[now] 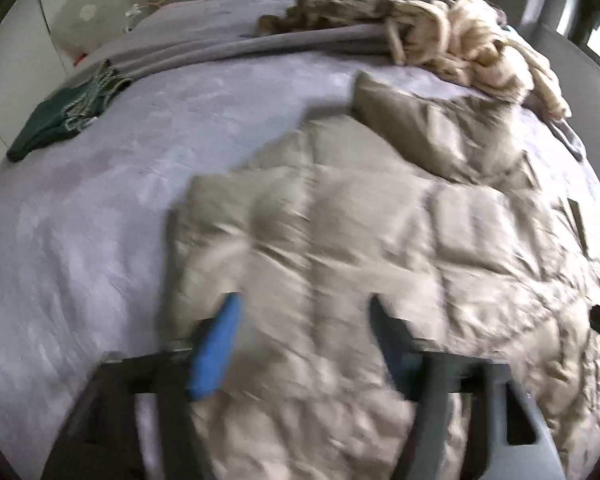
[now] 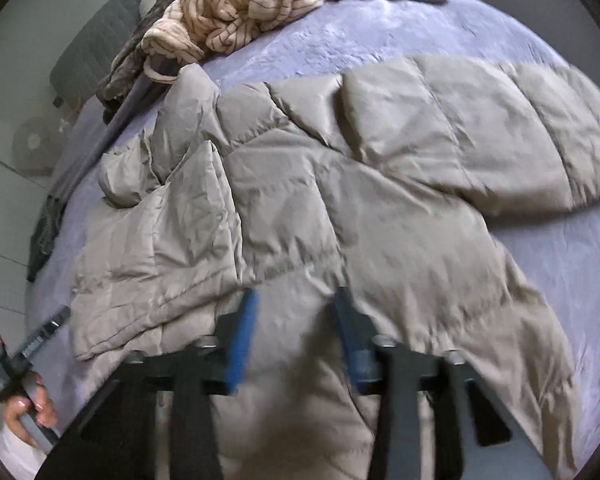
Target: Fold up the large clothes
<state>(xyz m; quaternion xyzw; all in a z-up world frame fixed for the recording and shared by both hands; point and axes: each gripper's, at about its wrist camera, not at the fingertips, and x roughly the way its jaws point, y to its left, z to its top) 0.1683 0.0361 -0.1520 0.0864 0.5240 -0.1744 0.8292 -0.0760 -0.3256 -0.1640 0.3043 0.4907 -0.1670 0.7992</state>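
Observation:
A large beige quilted puffer jacket (image 1: 380, 240) lies spread on the lavender bed; it also fills the right wrist view (image 2: 340, 184), with one sleeve stretched out to the right (image 2: 500, 128). My left gripper (image 1: 304, 304) is open and empty, its blue-padded fingers hovering over the jacket's near left part. My right gripper (image 2: 296, 300) is open and empty just above the jacket's near middle. The left gripper's body and the hand holding it show at the lower left of the right wrist view (image 2: 24, 360).
A heap of cream striped clothing (image 2: 252, 0) and a brown garment (image 1: 340, 8) lie at the far side of the bed. A dark green garment (image 1: 56, 120) lies at the bed's left edge. The lavender bed cover (image 1: 100, 220) surrounds the jacket.

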